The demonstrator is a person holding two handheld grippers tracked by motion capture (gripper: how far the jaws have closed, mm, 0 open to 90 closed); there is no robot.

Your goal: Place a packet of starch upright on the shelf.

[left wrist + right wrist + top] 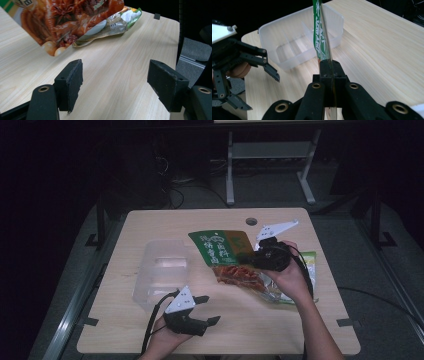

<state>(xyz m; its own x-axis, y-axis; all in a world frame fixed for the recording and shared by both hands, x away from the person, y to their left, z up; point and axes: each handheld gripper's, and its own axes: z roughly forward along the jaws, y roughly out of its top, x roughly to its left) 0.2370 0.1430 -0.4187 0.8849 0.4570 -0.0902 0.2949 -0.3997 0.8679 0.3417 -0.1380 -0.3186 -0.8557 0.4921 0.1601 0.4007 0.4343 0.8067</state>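
Item: a green and orange food packet (220,251), recorded at the centre of the high view, lifted off the desk (150,225) and held flat-on, so that its printed green top and red-orange lower half are seen. It is clamped by the right tongs (248,256), whose jaws are closed tight on the packet's edge; in the right gripper view the same packet (320,32) is presented edge-on as a thin green strip rising from the shut tongs (329,72) to the top of the frame. A second packet (300,275), green-edged with a silvery face, is noted lying flat on the desk at right of centre in the high view, partly under the holding hand (292,280); in the left gripper view it (117,21) appears at upper centre, behind the lower corner of the lifted packet (62,22), whose print of spiced food is legible there at upper left. A clear plastic divided box (162,270) is placed left of centre on the desk, just beside the lifted packet; its compartments (299,42) are made out in the right gripper view, upper left. The left tongs (210,310), at lower centre-left, are spread wide apart and grip nothing; bare desk is seen between them (115,77).
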